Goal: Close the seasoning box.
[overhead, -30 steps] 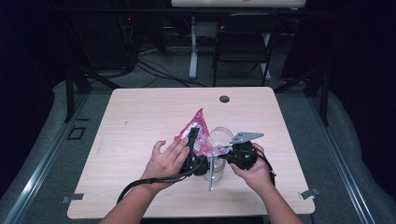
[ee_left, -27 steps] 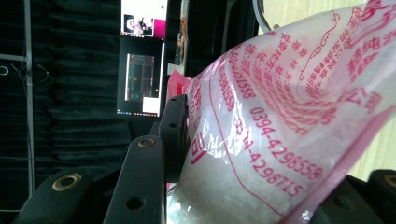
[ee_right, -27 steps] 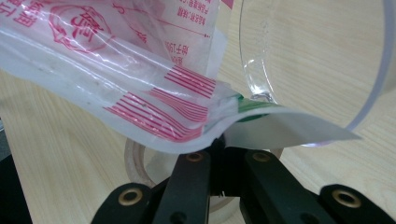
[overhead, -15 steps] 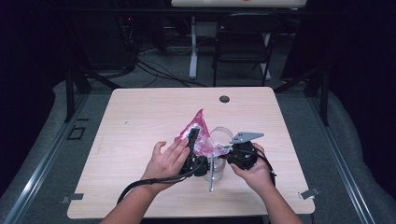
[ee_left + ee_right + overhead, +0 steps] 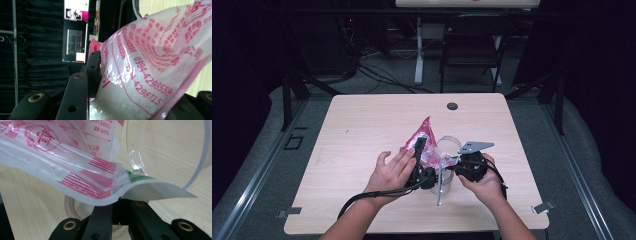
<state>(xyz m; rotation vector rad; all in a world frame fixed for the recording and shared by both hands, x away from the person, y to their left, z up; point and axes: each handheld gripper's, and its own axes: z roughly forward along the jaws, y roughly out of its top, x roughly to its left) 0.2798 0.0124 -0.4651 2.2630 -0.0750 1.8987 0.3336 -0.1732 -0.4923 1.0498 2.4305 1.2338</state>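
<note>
The left gripper (image 5: 418, 152) pinched the pink and white bag (image 5: 424, 140) of white grains, and its jaws pressed on both sides. The bag stood above the middle of the table (image 5: 362, 125), its corner over a clear glass (image 5: 447, 150). The right gripper (image 5: 456, 165) pinched the bag's edge, its jaws pressed together.

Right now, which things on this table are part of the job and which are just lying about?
In the job:
pink printed bag
clear cup
left gripper, clamped on the bag
right gripper, pinching the bag's edge

Lying about:
dark round disc
folding chair
</note>
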